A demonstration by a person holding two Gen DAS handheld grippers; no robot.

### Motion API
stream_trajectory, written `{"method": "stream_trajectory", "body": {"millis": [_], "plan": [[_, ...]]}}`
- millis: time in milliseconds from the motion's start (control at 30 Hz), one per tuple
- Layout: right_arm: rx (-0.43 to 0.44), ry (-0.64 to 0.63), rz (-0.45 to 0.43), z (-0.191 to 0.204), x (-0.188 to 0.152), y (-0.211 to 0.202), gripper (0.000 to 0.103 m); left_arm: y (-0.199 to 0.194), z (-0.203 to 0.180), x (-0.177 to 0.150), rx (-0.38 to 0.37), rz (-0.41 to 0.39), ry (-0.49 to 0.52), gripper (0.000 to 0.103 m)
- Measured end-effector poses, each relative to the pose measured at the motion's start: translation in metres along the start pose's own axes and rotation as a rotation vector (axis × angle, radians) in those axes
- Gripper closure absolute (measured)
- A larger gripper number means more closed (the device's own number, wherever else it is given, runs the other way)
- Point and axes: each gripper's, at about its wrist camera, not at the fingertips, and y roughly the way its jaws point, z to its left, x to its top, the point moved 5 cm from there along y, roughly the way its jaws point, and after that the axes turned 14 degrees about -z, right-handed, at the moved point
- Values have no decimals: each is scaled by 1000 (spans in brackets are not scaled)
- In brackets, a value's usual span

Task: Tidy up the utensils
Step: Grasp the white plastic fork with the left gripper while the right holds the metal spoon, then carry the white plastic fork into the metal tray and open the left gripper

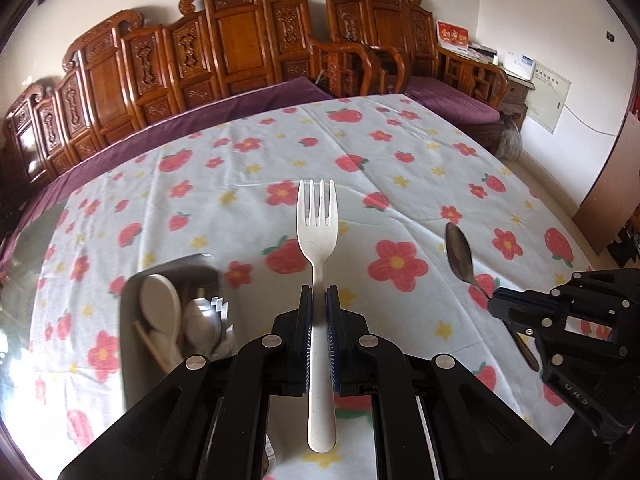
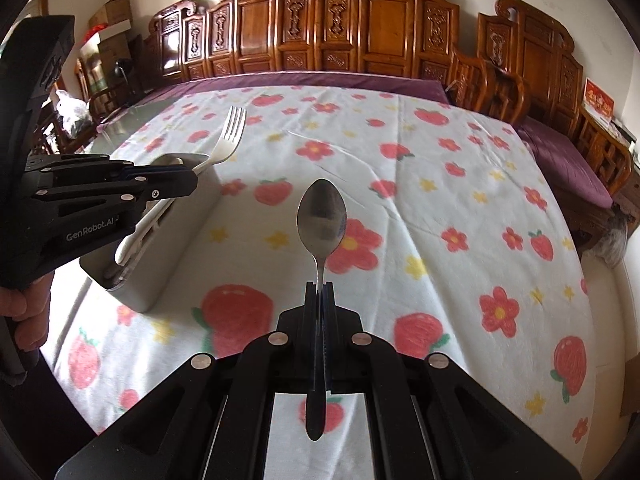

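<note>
Fork (image 1: 318,236) smooth plastic; spoon (image 2: 322,220) shiny metal.

The left gripper (image 2: 192,182) body reads "GenRobot.AI"; the red card (image 1: 453,34) lettering seems too blurred to read.

Soft, even daylight is spread across the flowered cloth (image 1: 400,152), glare is caught on the carved wooden screen (image 2: 172,46), faint shadows are thrown under the grey tray (image 2: 176,240), and straight edges are bowed into dark, vignetted corners by the fisheye.
</note>
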Motion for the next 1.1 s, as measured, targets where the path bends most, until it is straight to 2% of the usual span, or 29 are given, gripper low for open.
{"method": "stream_trajectory", "body": {"millis": [267,467,700,1100], "plan": [[28,-26,-13,30,12,-9,99,-26,40,-3,39,-14,-26,97],[53,-42,-13,48,14,-12,99,-32,70,-20,75,7,-31,97],[70,-58,-4,58,12,-5,99,-16,97,-40,111,51,-56,97],[61,-58,27,51,2,6,99,27,115,-80,129,167,-107,96]]}}
